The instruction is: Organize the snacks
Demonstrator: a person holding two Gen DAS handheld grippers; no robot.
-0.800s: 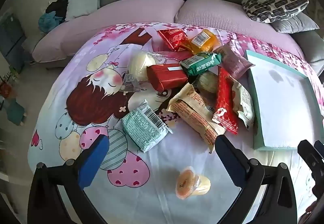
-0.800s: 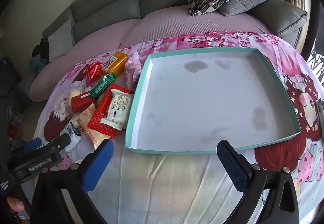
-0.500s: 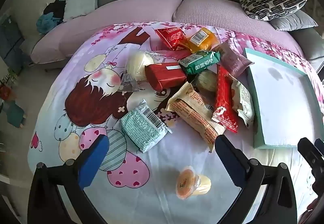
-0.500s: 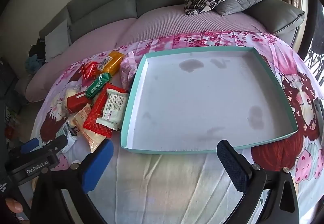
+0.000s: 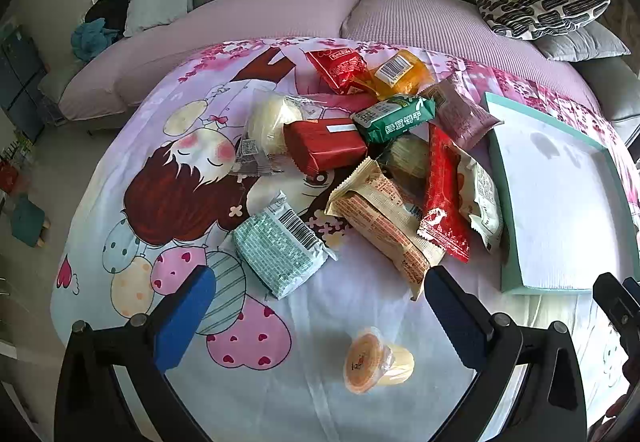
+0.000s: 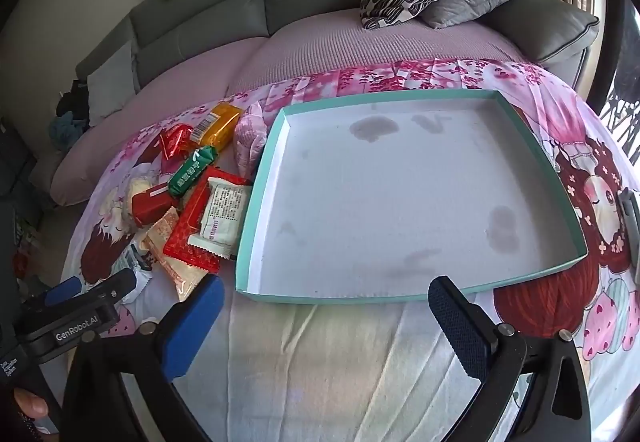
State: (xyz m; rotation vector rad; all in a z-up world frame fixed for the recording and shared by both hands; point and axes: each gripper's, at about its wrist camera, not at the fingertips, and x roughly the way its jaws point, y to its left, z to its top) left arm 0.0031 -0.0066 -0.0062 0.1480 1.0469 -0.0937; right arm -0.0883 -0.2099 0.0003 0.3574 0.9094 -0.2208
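Left wrist: my left gripper (image 5: pixel 320 306) spread wide, empty, over heaped foil snack packets (image 5: pixel 360 162) on cartoon-print bedsheet (image 5: pixel 120 202). Right wrist: my right gripper (image 6: pixel 324 322) fully open, empty, before shallow teal-rimmed cardboard tray (image 6: pixel 400 296); packets beside its left wall.

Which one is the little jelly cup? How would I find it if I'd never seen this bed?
Start at the cartoon bedsheet and find the heap of snack packets beside the teal tray. Come toward the near edge, past the heap, to the bare patch between the left gripper's open fingers. The jelly cup lies there alone, on its side: small, round and orange, unlike the flat packets.
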